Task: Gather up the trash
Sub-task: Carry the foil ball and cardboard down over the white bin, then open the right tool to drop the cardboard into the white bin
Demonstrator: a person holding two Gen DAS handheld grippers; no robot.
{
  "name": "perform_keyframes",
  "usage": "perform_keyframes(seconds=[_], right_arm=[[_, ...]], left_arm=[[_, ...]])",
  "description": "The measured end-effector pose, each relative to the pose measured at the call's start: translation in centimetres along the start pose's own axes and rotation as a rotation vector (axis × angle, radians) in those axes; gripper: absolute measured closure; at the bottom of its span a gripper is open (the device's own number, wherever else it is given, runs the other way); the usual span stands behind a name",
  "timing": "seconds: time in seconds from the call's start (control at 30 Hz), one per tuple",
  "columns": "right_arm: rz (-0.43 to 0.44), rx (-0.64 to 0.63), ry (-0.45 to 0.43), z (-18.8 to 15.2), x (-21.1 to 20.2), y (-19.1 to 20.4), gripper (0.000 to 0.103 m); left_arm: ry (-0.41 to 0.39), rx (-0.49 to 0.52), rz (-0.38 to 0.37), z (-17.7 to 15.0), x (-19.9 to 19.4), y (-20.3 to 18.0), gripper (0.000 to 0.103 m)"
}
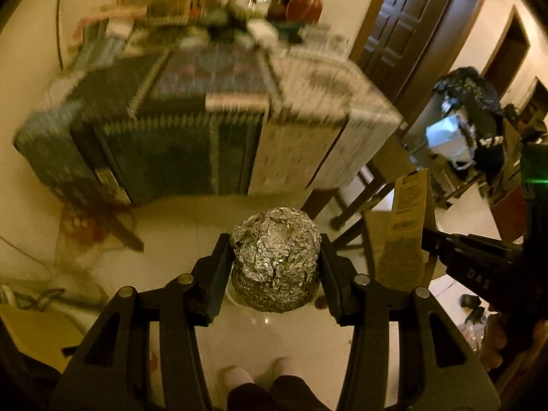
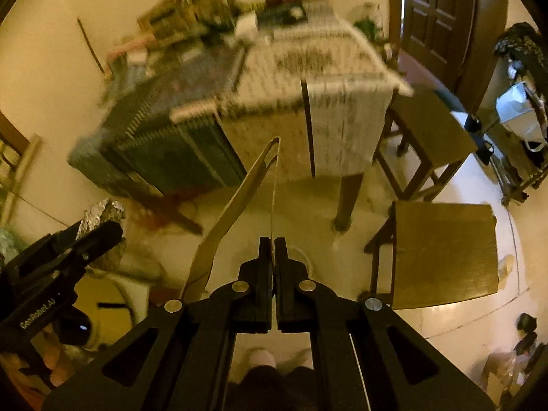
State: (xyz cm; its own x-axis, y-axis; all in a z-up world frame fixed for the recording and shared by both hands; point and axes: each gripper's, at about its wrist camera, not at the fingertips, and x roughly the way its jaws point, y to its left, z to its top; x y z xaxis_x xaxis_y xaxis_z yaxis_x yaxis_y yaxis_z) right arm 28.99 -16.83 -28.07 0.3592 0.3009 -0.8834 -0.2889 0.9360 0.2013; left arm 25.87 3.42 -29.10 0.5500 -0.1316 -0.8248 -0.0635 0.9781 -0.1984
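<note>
Left tongs (image 1: 275, 263), half open, clamped a crumpled foil ball (image 1: 276, 260) across its width above the floor (image 1: 178, 226). Right tongs (image 2: 274, 257), fully closed, pinched a flat cardboard package (image 2: 236, 205) by its edge, apparently carrying both pieces for disposal.

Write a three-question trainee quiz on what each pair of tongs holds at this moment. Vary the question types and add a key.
1. True or false: the left tongs are clamped on a crumpled foil ball.
2. Multiple choice: the right tongs pinch a) a glass bottle, b) a flat cardboard package, c) nothing.
3. Fill in: the patterned cloth covers the ____.

Key: 1 true; 2 b; 3 table
</note>
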Motion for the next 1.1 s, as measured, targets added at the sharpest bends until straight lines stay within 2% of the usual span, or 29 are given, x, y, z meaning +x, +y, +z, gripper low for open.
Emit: perform_keyframes(seconds=[0.13,0.33,0.57,0.73,0.87,0.97,1.03,1.1], right_arm=[[0.000,-0.009,0.064,-1.2,6.0,-0.9,0.102],[-0.009,-0.041,0.138,-3.9,15.7,-1.3,0.102],[-0.052,-0.061,0.171,-6.5,25.8,-2.1,0.102],[-0.032,-0.050,0.179,-7.1,30.7,-2.8,0.102],[0.032,-0.023,0.225,-7.4,33.4,-3.4,0.100],[0.052,0.001,0.270,-7.7,34.6,-3.8,0.083],[0.061,0.006,0.269,-7.8,34.6,-3.9,0.064],[0.057,0.006,0.260,-7.9,33.9,-3.9,0.058]], left_arm=[[0.080,-0.028,0.017,-2.1,6.5,1.7,0.055],[0.156,-0.059,0.026,-5.6,15.0,4.3,0.055],[0.214,-0.061,0.058,-10.0,23.9,7.4,0.055],[0.244,-0.066,0.060,-11.7,28.5,8.6,0.055],[0.280,-0.078,0.030,-12.4,31.4,9.2,0.055],[0.294,-0.071,0.020,-12.3,33.0,9.3,0.055],[0.299,-0.065,0.009,-12.0,33.6,9.0,0.055],[0.303,-0.052,0.004,-11.8,34.1,8.9,0.055]])
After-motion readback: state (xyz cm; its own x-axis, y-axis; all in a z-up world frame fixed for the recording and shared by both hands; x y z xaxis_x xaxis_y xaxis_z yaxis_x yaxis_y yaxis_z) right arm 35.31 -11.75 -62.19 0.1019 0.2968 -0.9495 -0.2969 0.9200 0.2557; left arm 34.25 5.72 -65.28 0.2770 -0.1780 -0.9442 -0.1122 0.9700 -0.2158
